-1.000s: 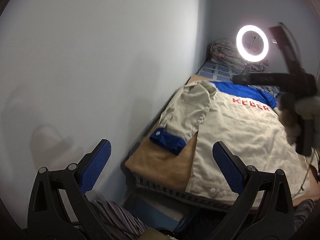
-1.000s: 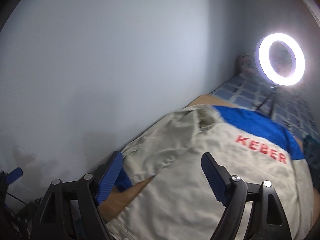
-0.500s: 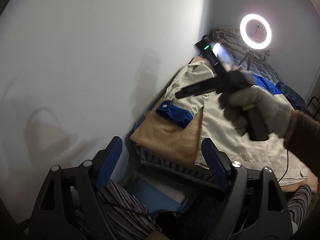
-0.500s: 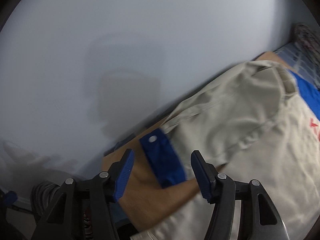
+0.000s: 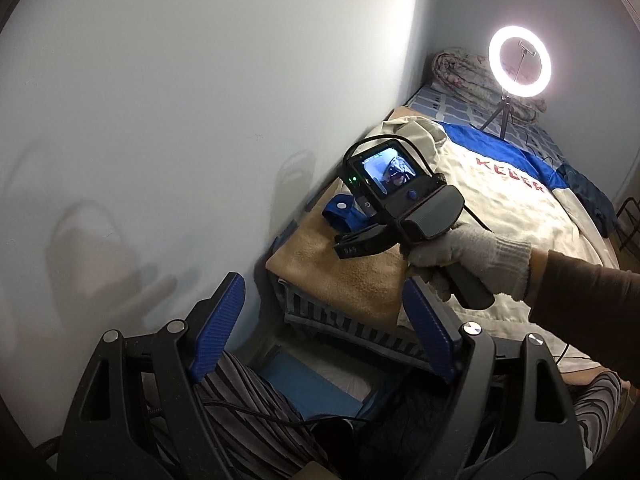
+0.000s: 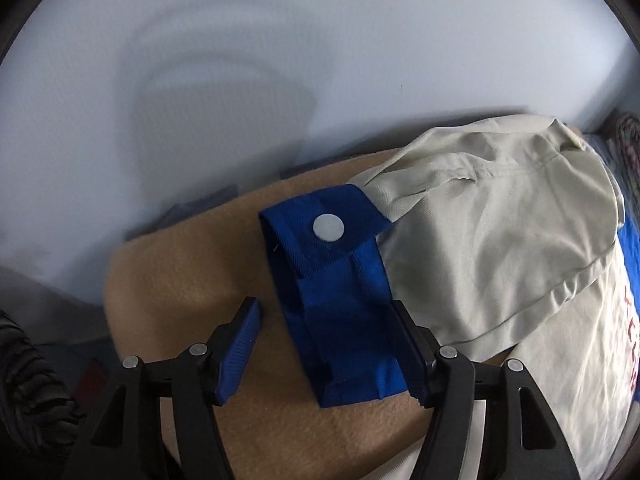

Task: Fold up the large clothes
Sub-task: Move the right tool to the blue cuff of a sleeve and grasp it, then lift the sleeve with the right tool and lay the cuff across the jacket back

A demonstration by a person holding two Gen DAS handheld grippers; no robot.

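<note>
1. Your right gripper is low over the blue cuff of the jacket. The jaws have just been closing, but they are not together yet: the cuff lies between them, the right pad is at its edge, and the left pad is apart from it, over the tan blanket.
2. Your left gripper is off the bed, w/ jaws wide apart and nothing between them (they narrowed a little just now).
3. The jacket is spread flat on the bed, beige w/ a blue yoke and red letters. One sleeve is folded across the body; its cuff is on the blanket near the wall.
4. Your right hand wears a knit glove.
5. A ring light is lit at the far end of the bed.
</note>
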